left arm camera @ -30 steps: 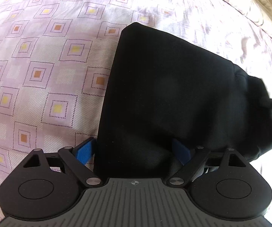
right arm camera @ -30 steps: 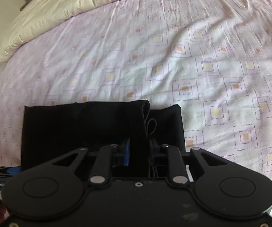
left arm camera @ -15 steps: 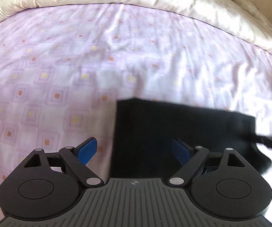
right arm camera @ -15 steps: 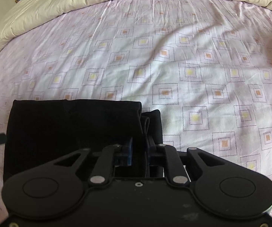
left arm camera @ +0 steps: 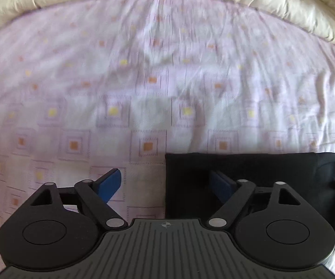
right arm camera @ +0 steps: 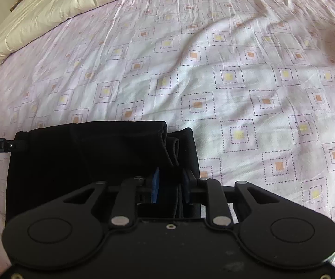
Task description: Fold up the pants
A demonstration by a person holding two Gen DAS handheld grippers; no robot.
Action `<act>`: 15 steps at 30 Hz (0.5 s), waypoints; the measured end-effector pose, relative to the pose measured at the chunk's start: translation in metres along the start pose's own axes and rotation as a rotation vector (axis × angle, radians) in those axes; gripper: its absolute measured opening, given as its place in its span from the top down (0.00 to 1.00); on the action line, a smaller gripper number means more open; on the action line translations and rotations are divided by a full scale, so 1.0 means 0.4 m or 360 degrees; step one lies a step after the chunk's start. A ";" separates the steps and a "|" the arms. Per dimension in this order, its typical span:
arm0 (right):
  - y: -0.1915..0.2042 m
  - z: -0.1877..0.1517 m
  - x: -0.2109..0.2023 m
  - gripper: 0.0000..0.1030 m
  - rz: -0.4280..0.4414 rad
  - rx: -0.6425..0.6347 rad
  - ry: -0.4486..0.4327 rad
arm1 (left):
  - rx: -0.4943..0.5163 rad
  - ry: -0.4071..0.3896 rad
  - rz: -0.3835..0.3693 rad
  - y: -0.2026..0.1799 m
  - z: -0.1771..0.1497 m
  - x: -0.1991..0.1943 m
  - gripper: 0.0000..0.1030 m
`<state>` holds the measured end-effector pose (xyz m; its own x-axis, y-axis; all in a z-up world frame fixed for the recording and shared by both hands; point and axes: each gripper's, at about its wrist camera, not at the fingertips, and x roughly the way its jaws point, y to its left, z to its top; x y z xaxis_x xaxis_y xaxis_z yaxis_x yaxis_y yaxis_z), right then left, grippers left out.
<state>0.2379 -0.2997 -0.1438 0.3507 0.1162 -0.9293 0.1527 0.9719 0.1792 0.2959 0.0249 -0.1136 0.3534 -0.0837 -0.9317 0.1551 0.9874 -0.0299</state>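
The folded black fabric pants (right arm camera: 86,158) lie on the lilac square-patterned bedsheet (right arm camera: 214,81). Their right edge is clamped by the right gripper (right arm camera: 169,183); the left gripper (left arm camera: 165,183) is spread wide. The stacked layers could be dragged askew if that edge is pulled.

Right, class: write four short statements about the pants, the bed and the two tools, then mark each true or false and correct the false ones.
1. The right tool is shut on the pants. True.
2. The left tool grips the pants. False: it is open, with one finger over the sheet and the other over the pants.
3. The pants are white. False: black.
4. A cream duvet lies at the far end of the bed. True.
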 end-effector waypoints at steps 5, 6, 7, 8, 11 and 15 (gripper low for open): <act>0.020 -0.025 -0.092 0.71 -0.0083 -0.0065 -0.0190 | 0.0073 -0.0156 -0.0074 -0.029 -0.072 -0.136 0.21; 0.031 -0.034 -0.110 0.71 -0.0091 -0.0083 -0.0237 | 0.0121 -0.0163 -0.0077 -0.045 -0.094 -0.150 0.21; 0.042 -0.046 -0.127 0.70 -0.0097 -0.0105 -0.0281 | 0.0166 -0.0165 -0.0078 -0.057 -0.117 -0.158 0.21; 0.055 -0.057 -0.142 0.70 -0.0085 -0.0133 -0.0316 | 0.0203 -0.0167 -0.0082 -0.074 -0.141 -0.165 0.21; 0.101 -0.098 -0.163 0.70 0.0015 -0.0249 -0.0360 | 0.0259 -0.0145 -0.0132 -0.115 -0.204 -0.156 0.21; 0.146 -0.159 -0.102 0.74 0.0016 -0.0402 -0.0134 | 0.0232 0.0027 -0.0099 -0.131 -0.282 -0.085 0.21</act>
<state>0.1739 -0.2346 -0.1160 0.4283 0.1190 -0.8958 -0.0828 0.9923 0.0923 0.1716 -0.0086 -0.1212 0.3234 -0.1405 -0.9358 0.3089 0.9504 -0.0359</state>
